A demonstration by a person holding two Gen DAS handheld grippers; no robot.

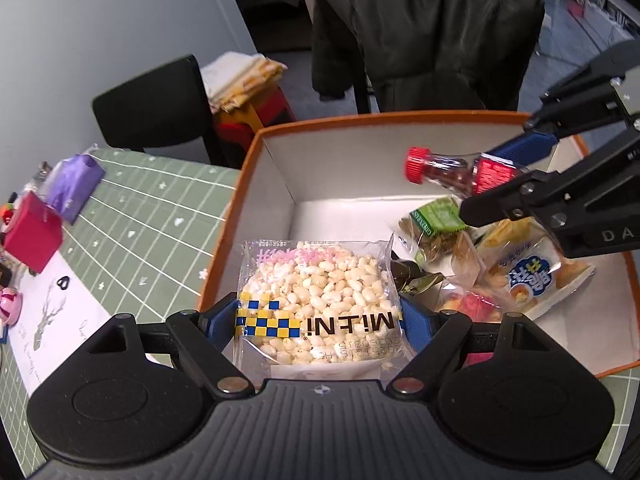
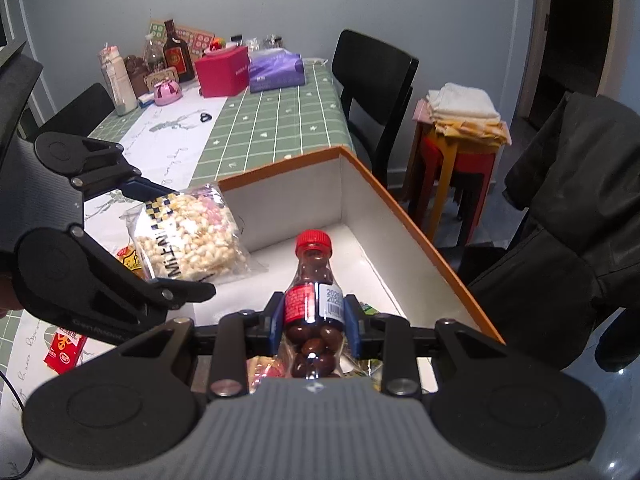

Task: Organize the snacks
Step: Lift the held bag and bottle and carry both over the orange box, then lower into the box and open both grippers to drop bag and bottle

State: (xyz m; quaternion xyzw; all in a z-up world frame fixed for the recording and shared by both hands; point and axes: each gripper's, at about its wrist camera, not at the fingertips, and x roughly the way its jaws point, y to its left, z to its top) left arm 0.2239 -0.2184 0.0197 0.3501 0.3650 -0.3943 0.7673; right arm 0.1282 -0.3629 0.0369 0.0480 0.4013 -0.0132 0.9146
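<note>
My left gripper (image 1: pixel 320 320) is shut on a clear pack of puffed rice cake (image 1: pixel 320 300) and holds it over the near left part of an orange-rimmed white box (image 1: pixel 276 168). The pack also shows in the right wrist view (image 2: pixel 188 240). My right gripper (image 2: pixel 314 316) is shut on a small red-capped bottle of chocolate balls (image 2: pixel 314 296) above the box (image 2: pixel 360 208). The bottle shows in the left wrist view (image 1: pixel 452 170) over the box's right side. Several snack packs (image 1: pixel 520 264) lie inside the box at the right.
The box stands on a green checked tablecloth (image 1: pixel 152 216). A red box (image 2: pixel 222 72), a purple tissue pack (image 2: pixel 276 70) and bottles (image 2: pixel 176 52) stand at the table's far end. A red snack box (image 2: pixel 64 350) lies left of the orange box. Black chairs (image 2: pixel 372 76) surround the table.
</note>
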